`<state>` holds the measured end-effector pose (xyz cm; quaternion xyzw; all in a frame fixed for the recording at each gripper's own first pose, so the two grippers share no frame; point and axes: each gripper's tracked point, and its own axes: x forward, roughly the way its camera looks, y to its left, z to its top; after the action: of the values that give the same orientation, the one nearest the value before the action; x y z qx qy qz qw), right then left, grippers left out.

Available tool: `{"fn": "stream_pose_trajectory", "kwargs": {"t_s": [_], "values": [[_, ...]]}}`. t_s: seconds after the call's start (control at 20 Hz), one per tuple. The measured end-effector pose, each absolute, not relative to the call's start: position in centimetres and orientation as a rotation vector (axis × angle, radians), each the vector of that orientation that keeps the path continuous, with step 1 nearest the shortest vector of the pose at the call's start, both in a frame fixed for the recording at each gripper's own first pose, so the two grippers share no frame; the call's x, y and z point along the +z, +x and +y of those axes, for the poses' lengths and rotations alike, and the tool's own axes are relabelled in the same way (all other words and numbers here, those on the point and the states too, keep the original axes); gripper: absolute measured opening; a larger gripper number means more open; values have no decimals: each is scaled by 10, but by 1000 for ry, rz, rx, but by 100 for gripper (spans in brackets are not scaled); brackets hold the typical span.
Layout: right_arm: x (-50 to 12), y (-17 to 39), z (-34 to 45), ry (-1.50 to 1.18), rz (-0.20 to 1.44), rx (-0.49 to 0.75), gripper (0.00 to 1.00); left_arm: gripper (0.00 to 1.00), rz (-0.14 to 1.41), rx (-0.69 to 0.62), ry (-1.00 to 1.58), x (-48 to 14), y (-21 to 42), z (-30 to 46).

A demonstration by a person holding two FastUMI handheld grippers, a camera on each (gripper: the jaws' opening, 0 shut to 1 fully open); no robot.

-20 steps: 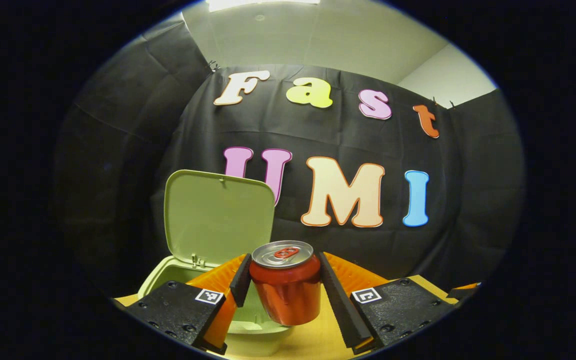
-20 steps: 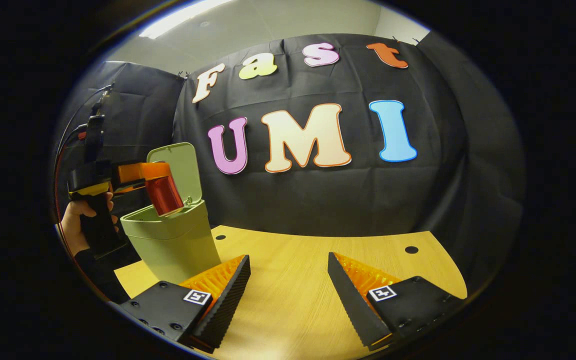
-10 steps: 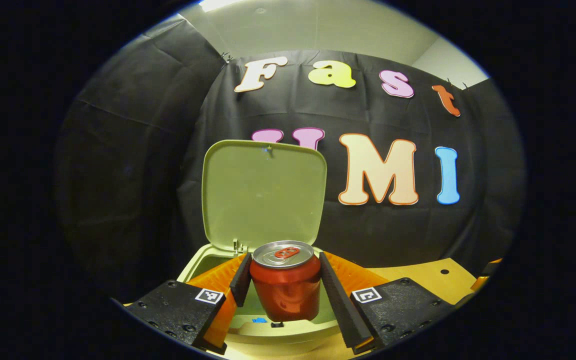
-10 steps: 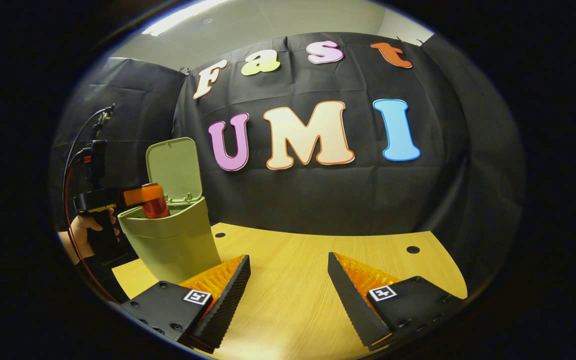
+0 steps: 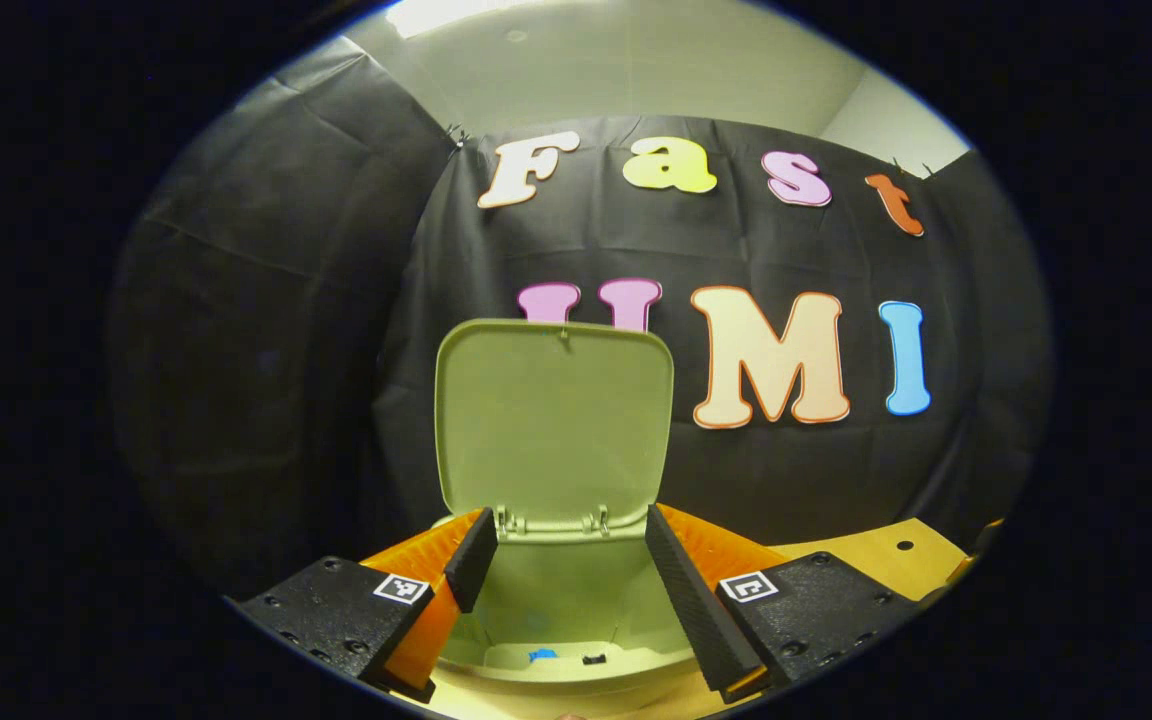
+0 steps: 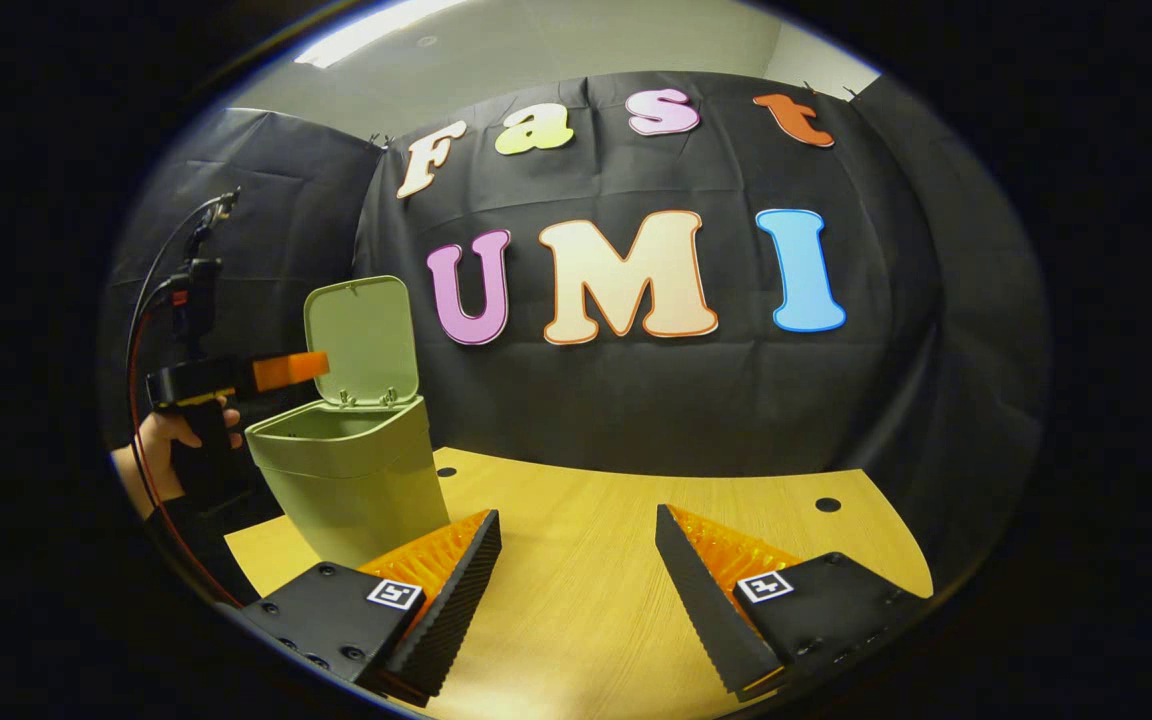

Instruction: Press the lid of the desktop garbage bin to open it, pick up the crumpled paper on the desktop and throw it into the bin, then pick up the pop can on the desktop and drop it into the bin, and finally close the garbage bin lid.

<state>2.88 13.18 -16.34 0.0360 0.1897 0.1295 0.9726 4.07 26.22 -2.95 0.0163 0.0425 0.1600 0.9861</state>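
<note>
The left gripper [image 5: 564, 570] hangs spread and empty over the pale green plastic bin [image 6: 356, 480]; the can is probably inside. Next, push its raised lid [image 5: 556, 420] down. The right gripper [image 6: 576, 580] is open too.

The bin [image 6: 356, 480] stands on the table's [image 6: 616, 560] left, lid [image 6: 361, 340] upright behind, apparently.

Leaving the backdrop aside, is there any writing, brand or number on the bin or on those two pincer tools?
Bin and its lid: no text.
Left gripper and right gripper: square code tags, which are patterns, not words.
Blue speck inside the bin: too small to read.
</note>
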Motion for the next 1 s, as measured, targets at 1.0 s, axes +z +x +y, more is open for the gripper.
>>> {"fn": "stream_pose_trajectory", "kwargs": {"t_s": [1.0], "values": [[-166,48,153,73,348,129,98,88,3,254,21,73,167,315]]}}
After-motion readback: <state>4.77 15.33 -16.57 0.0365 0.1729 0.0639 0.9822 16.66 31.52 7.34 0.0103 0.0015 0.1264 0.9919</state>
